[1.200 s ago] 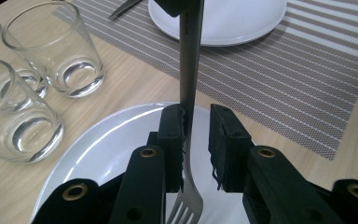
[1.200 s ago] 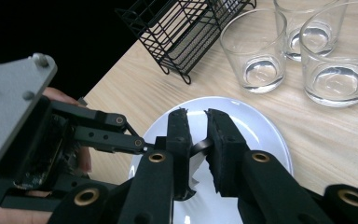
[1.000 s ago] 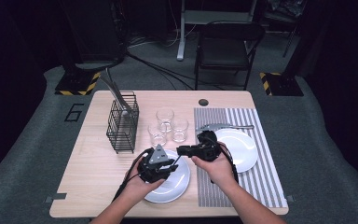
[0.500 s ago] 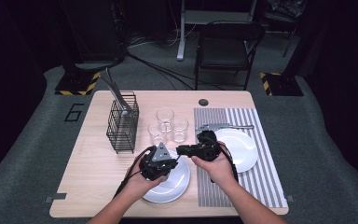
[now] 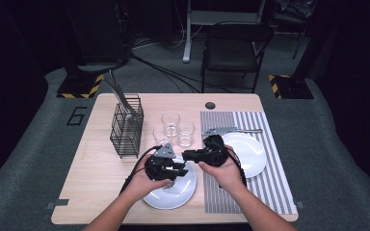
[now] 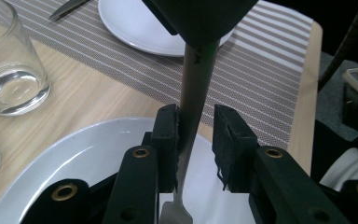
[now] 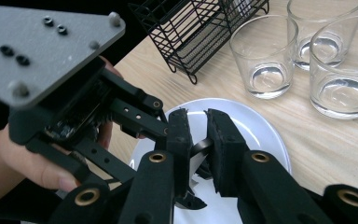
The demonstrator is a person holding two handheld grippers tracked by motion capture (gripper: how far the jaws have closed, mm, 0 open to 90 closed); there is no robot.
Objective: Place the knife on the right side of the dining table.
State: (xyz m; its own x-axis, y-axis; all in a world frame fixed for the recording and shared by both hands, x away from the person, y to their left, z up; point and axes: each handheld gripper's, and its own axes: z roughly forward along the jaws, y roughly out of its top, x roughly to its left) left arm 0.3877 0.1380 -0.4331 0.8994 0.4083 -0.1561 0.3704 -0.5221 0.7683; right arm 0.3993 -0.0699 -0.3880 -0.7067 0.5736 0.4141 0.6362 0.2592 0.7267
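Held over the near plate (image 5: pixel 173 192) above the surface (image 5: pixel 91 183): a piece of cutlery (image 6: pixel 193 107), clamped by the right tool (image 7: pixel 196 135). Long axis straight between the left tool's (image 6: pixel 196 128) jaws, just reopened, one pad touching, other clear. Left hand nearest for handover.

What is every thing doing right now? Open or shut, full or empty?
Left gripper: open; jaws have just been opening, metal utensil between them.
Right gripper: shut on the metal utensil.
Glasses: upright, empty.
Wire rack: standing, cutlery leaning inside.
Near plate: bare where it shows.
Far plate: empty, on the striped mat.
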